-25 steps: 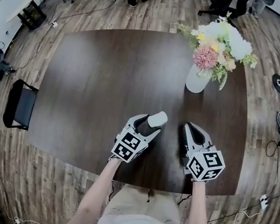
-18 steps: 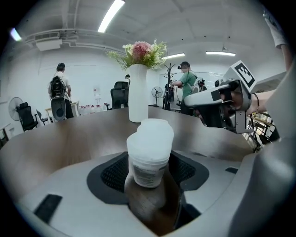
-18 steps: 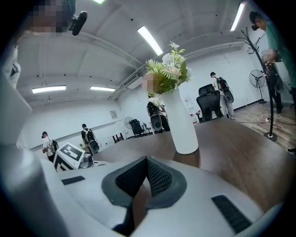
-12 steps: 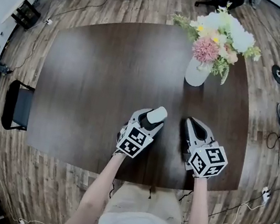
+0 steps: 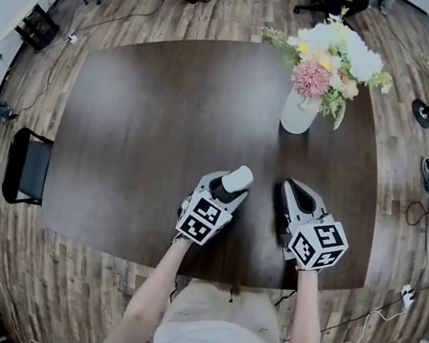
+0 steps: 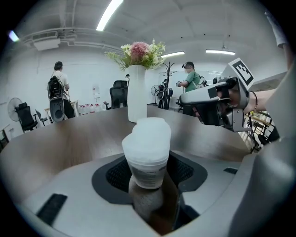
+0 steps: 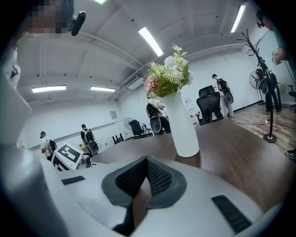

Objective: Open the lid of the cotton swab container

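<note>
White plastic container (image 6: 146, 150), its label print illegible

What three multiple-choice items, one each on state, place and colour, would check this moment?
1. How are the right gripper's jaws? A shut, empty; B wide apart; C holding something.
2. Where is the swab container? A in the right gripper; B between the left gripper's jaws; C clear of both grippers.
3. What colour is its lid? A red; B white; C black.
Key: 1 A, its pads meet with nothing between; 2 B, it stands upright between the left gripper's closing jaws; 3 B, the lid shows white.
</note>
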